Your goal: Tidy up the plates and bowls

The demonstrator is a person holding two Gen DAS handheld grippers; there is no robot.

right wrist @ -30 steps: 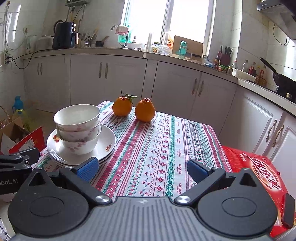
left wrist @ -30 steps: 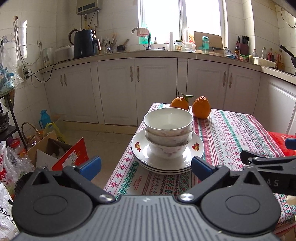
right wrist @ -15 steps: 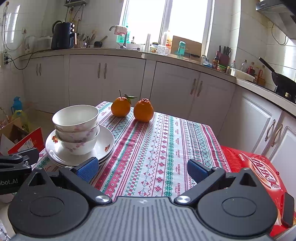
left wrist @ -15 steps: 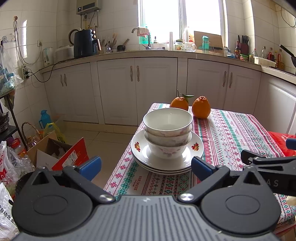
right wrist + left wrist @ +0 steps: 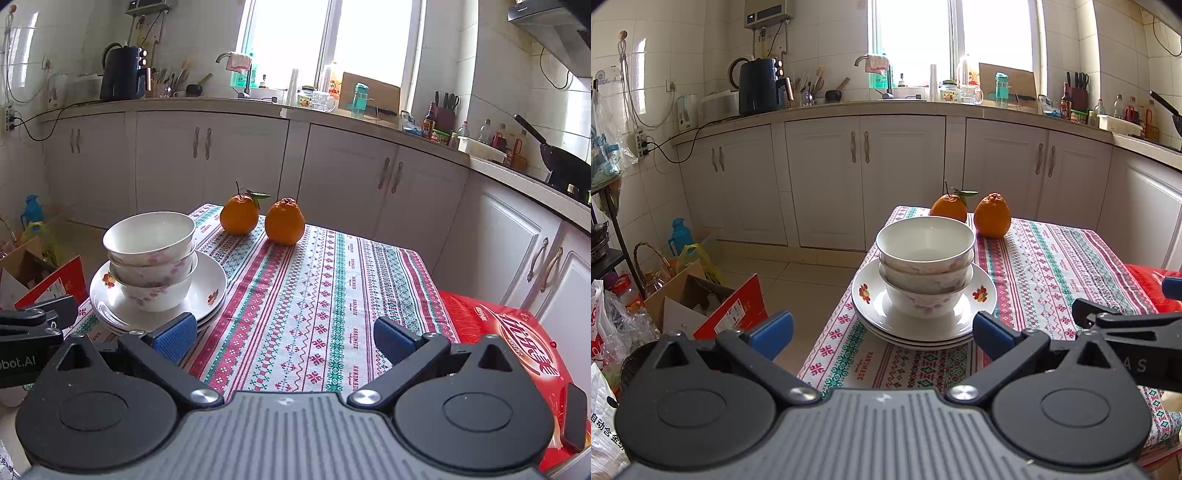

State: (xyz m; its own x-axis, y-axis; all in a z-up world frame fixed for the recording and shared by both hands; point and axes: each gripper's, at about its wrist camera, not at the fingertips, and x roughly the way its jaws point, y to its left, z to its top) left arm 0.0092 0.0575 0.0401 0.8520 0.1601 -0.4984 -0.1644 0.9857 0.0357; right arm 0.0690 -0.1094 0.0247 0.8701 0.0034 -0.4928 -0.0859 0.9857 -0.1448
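White bowls [image 5: 925,254], three nested, sat on stacked plates [image 5: 975,295] at the near left corner of the table [image 5: 1052,258], on its striped cloth. Two oranges [image 5: 992,220] lay behind them. The left gripper [image 5: 882,330] hung short of the stack, blue pads spread wide and holding nothing, the plates framed between them. The right gripper [image 5: 284,341] was equally wide and empty, the stack just ahead of its left pad [image 5: 175,338], beside a red bag [image 5: 517,354].
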